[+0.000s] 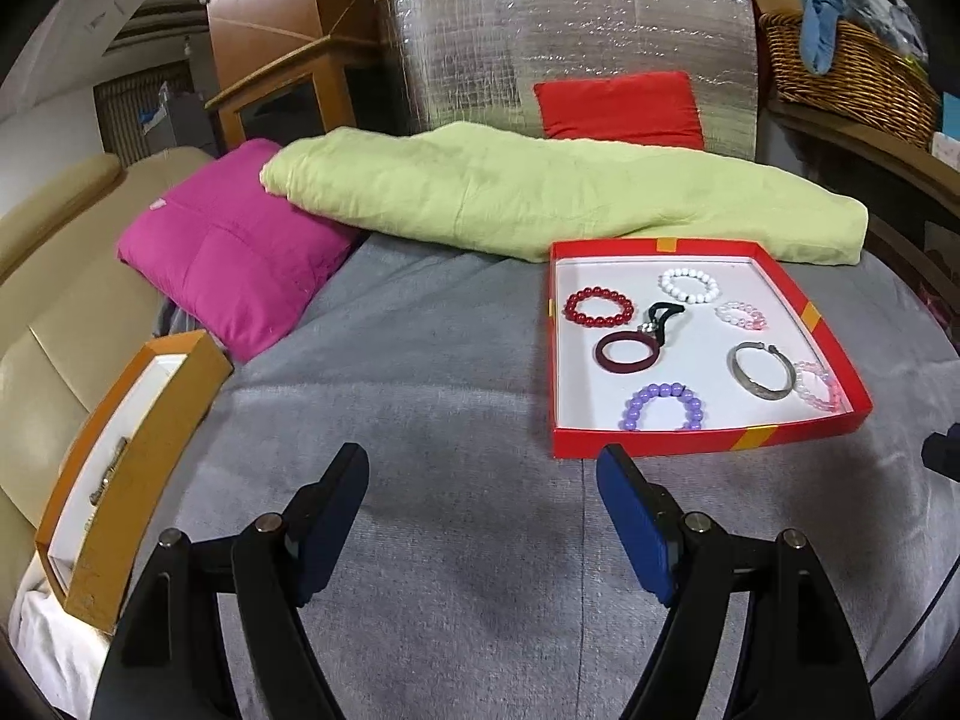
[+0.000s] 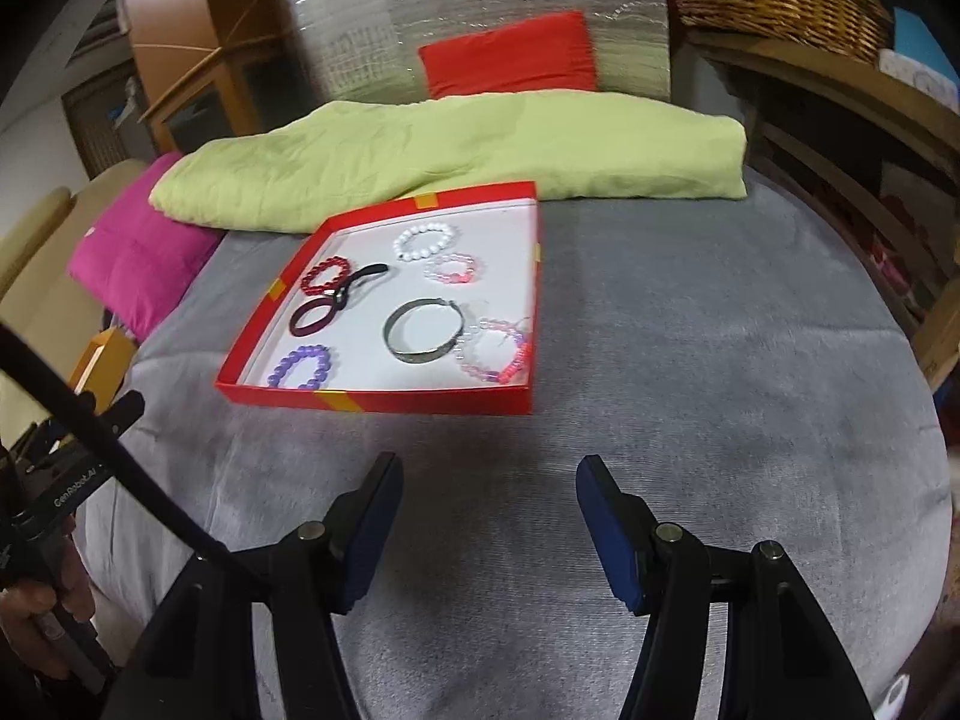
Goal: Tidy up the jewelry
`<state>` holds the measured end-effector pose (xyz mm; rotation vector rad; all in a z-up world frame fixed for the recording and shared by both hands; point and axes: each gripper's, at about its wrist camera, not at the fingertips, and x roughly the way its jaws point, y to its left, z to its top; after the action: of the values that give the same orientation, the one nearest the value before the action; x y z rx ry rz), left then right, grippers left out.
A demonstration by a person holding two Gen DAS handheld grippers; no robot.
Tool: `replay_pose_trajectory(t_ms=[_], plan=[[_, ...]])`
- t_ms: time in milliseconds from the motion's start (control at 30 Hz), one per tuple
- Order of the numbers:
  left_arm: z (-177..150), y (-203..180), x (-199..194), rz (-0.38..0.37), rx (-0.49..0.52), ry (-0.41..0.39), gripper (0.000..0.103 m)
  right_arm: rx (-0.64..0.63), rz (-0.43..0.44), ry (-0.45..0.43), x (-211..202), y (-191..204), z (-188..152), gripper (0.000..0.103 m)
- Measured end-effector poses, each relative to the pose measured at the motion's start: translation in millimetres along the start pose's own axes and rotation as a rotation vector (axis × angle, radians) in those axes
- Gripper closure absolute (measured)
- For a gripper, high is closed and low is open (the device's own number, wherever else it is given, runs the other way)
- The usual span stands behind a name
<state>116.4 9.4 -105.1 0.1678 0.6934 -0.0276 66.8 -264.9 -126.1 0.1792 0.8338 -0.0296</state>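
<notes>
I hold left gripper [image 1: 483, 459] and right gripper [image 2: 489, 468] spread, empty, short of the red tray [image 2: 372, 399]; bracelets inside. Approach the steel bangle [image 2: 423, 331] low; orange box [image 1: 120, 480] contents unclear

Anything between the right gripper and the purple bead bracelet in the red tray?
Only the red tray's low near wall. The right gripper is open over bare grey blanket, and the purple bead bracelet lies just behind that wall, so approach from above.

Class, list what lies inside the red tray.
The red tray holds red, white, purple and two pink bead bracelets, a silver bangle, a maroon ring and a black loop. Nothing looks covered.
</notes>
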Motion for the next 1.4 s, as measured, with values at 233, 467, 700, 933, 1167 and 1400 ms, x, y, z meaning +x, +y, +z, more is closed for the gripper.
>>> replay_pose_trajectory(t_ms=[233, 467, 700, 933, 1167, 1400], plan=[[-5.3, 4.9, -18.6, -0.002, -0.02, -0.023, 0.024, -0.039, -0.008, -0.032, -15.6, 16.2, -8.3, 0.039], [-11.4, 12.1, -27.5, 0.02, -0.039, -0.025, 0.023, -0.06, -0.008, -0.038, -23.4, 28.1, -17.7, 0.039], [-21.8, 15.6, -39.5, 0.039, -0.046, -0.034, 0.015, -0.071, -0.01, -0.048, -30.6, 37.7, -26.5, 0.039], [-31.7, 19.9, -45.5, 0.053, -0.069, -0.023, 0.012, -0.089, -0.01, -0.079, -41.2, 48.5, -33.8, 0.036], [-35.1, 15.9, -37.7, 0.071, -0.066, -0.015, 0.012, -0.099, -0.033, -0.08, -34.3, 49.7, -37.4, 0.035], [-33.8, 10.0, -34.2, 0.071, -0.054, -0.025, 0.012, -0.109, -0.036, -0.071, -26.9, 48.6, -39.3, 0.035]])
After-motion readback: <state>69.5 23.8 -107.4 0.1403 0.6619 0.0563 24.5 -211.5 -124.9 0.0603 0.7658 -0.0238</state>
